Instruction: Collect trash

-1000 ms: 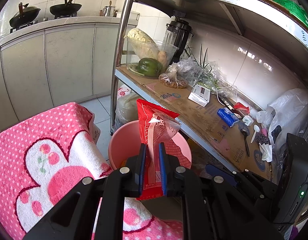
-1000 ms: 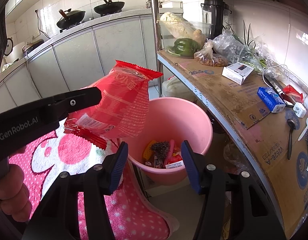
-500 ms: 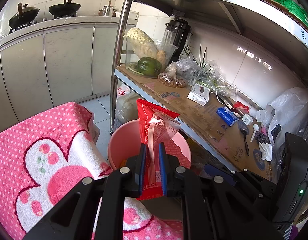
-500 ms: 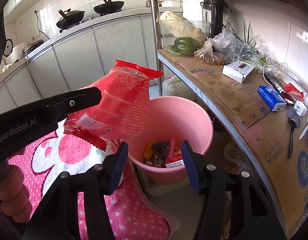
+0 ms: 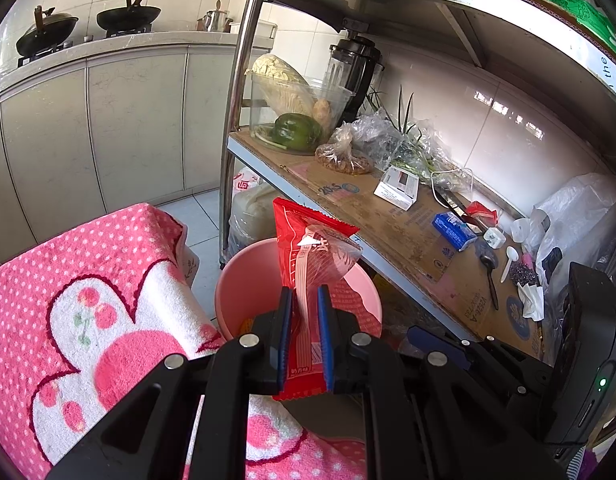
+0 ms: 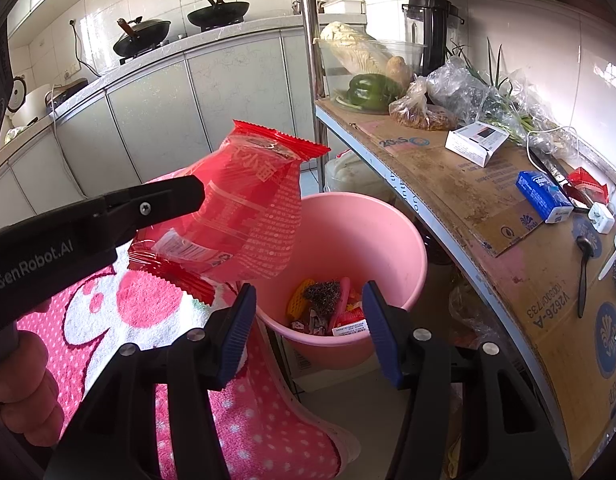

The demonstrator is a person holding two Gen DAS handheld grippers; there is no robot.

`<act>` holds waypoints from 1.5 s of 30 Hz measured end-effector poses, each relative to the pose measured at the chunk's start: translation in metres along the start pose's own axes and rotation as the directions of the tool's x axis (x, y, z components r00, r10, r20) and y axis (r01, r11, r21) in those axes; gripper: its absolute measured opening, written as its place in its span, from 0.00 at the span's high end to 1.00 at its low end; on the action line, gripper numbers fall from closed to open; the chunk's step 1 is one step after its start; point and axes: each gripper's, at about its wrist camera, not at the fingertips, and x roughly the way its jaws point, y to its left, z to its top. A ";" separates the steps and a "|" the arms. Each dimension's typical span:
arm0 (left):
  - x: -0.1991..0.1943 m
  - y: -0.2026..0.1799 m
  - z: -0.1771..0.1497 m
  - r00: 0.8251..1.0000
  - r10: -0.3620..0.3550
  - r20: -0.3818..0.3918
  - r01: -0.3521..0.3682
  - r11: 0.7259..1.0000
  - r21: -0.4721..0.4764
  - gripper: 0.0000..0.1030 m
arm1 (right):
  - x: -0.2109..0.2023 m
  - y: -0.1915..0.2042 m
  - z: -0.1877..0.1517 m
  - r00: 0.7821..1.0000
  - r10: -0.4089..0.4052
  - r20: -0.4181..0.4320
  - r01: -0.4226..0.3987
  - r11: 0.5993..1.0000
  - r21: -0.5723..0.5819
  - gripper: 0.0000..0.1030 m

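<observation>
Your left claw [image 5: 304, 332] grips red wrapper [image 5: 308, 256] over pink bucket [image 6: 359, 232]; right claw [image 6: 308, 328] wide, empty. Only right view shows trash [image 6: 327, 308] inside, probably wrappers.

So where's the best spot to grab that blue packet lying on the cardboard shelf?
Across the blue packet's two long sides, coming down from above with the free right hand-held gripper. It lies flat on the cardboard, so only its narrow width fits between the fingers.

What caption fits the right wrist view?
Left gripper holds a red wrapper over the pink bucket; right gripper open.
</observation>
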 end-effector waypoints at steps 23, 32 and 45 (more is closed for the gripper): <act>0.002 -0.001 -0.006 1.000 -0.012 -0.009 0.012 1.000 0.004 0.89 | 0.003 0.000 -0.002 1.000 0.000 -0.005 0.000 1.000 -0.001 0.46; 0.004 -0.001 -0.006 1.000 -0.022 -0.018 0.022 1.000 0.013 0.89 | 0.008 -0.002 -0.005 1.000 0.000 -0.011 0.000 1.000 0.000 0.46; 0.004 -0.001 -0.006 1.000 -0.026 -0.017 0.026 1.000 0.017 0.89 | 0.008 -0.002 -0.006 1.000 0.002 -0.014 -0.002 1.000 0.001 0.46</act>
